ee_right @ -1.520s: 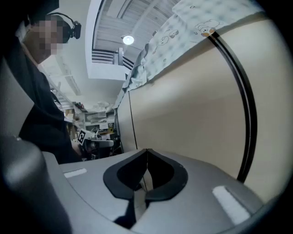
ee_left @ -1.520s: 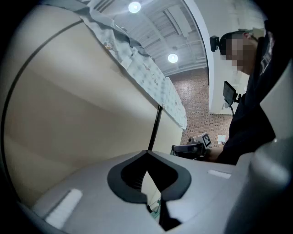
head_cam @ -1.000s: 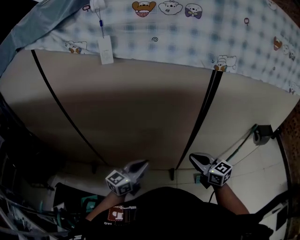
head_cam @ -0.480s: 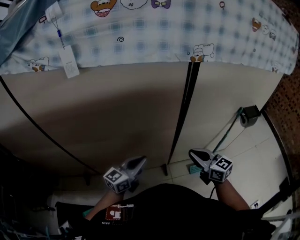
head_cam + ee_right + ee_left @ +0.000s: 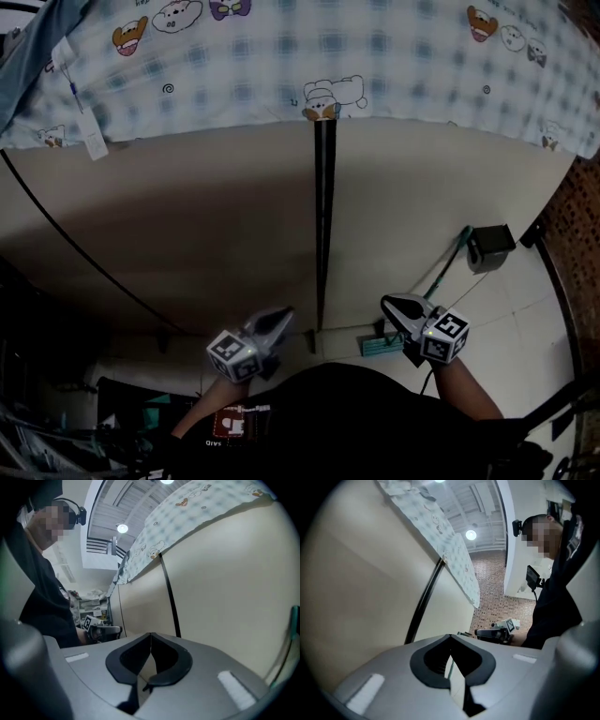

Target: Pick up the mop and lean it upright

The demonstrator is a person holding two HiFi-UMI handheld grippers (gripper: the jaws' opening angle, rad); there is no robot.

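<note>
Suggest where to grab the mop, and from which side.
Best take the green handle mid-length with the right gripper, the nearer one. It is thin and bare, slanting from the flat head towards the black box, so come from the floor side, jaws across it. They are shut; open first.

Left claw [image 5: 284, 316], right claw [image 5: 387, 303]: closed, empty

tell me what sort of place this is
Probably a bedroom mock-up inside a bigger workroom. A cartoon-print checked sheet covers a beige-sided bed, and a green-handled mop is on the tiled floor. The right gripper view shows cluttered shelves beyond, under a high ceiling.
</note>
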